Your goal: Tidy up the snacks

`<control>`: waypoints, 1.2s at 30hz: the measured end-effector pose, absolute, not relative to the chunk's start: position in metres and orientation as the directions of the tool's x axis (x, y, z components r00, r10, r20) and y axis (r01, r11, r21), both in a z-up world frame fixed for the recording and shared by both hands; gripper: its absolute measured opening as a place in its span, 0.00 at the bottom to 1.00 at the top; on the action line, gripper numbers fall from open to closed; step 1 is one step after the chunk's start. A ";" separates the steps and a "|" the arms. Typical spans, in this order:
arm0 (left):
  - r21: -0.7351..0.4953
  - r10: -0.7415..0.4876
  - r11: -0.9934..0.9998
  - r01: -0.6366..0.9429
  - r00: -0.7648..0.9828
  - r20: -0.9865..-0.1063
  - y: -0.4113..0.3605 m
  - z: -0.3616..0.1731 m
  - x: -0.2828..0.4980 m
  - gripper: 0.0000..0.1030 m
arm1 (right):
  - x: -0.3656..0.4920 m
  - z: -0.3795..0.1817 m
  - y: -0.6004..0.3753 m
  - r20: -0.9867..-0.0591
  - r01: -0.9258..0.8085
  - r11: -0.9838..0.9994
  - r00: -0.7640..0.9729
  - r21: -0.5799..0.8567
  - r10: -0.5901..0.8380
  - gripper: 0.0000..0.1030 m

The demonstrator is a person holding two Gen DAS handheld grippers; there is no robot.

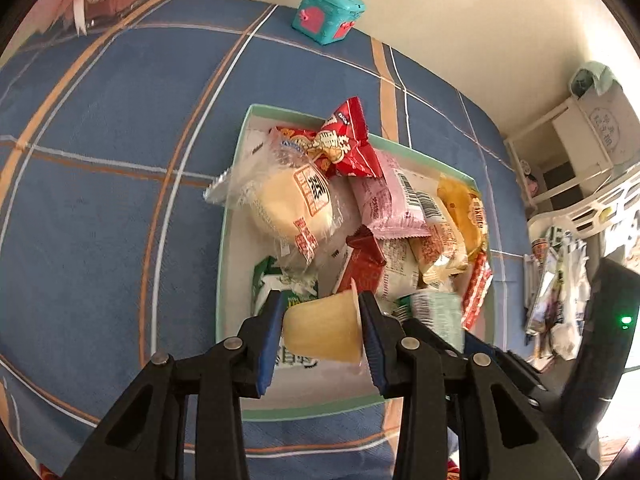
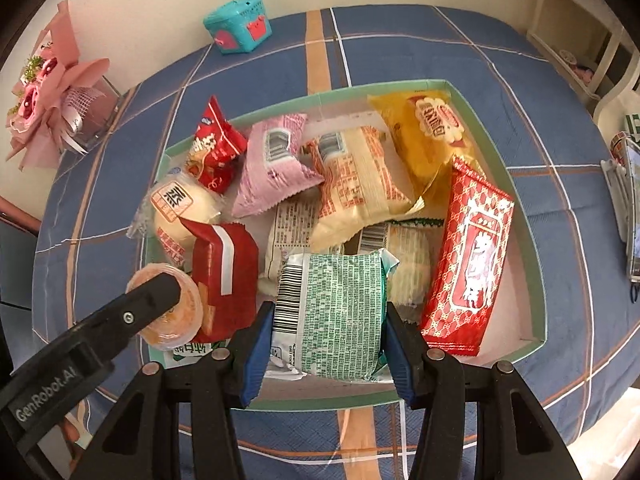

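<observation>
A green-rimmed white box (image 1: pixel 234 152) (image 2: pixel 538 272) on the blue plaid tablecloth holds several snack packets. My left gripper (image 1: pixel 322 320) is shut on a yellow jelly cup (image 1: pixel 324 330) above the box's near left corner; the cup shows as an orange disc in the right wrist view (image 2: pixel 182 322). My right gripper (image 2: pixel 326 330) is shut on a green-and-white packet (image 2: pixel 336 316) over the box's near edge; the packet also shows in the left wrist view (image 1: pixel 436 312). A long red packet (image 2: pixel 470 264) leans on the right wall.
A teal toy box (image 1: pixel 328 14) (image 2: pixel 238 24) sits at the table's far edge. A pink bouquet (image 2: pixel 48 92) stands at the far left. White shelves (image 1: pixel 576 152) and a rack with bags (image 1: pixel 560 284) are to the right of the table.
</observation>
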State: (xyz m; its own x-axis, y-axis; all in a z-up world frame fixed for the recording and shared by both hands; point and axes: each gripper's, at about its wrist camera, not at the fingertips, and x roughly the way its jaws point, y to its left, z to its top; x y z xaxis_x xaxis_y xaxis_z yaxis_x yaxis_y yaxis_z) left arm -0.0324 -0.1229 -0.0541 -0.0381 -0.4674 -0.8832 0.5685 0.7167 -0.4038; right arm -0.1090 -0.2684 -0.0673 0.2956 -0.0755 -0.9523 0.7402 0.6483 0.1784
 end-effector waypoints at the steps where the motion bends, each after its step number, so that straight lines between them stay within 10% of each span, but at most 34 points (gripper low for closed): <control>1: -0.418 -0.477 0.714 0.562 -0.047 -0.878 -0.120 -0.053 -0.033 0.42 | -0.111 -0.069 -0.267 -0.953 0.740 0.649 0.293 0.177 -0.074 0.54; 9: -0.405 -0.485 0.721 0.562 -0.008 -0.874 -0.100 -0.041 -0.037 0.53 | -0.116 -0.070 -0.258 -0.956 0.742 0.650 0.281 0.164 -0.080 0.56; 20: -0.101 -0.304 0.806 0.584 0.260 -0.917 -0.065 -0.029 -0.042 0.92 | -0.129 -0.059 -0.235 -0.941 0.726 0.663 0.324 0.182 -0.096 0.82; 25: -0.020 -0.236 0.841 0.541 0.335 -0.912 -0.044 -0.028 -0.032 0.94 | -0.128 -0.049 -0.218 -0.928 0.698 0.699 0.345 0.155 -0.139 1.00; 36: 0.078 -0.171 0.851 0.519 0.415 -0.894 -0.043 -0.017 -0.039 0.94 | -0.128 -0.020 -0.190 -0.885 0.647 0.751 0.420 0.136 -0.202 1.00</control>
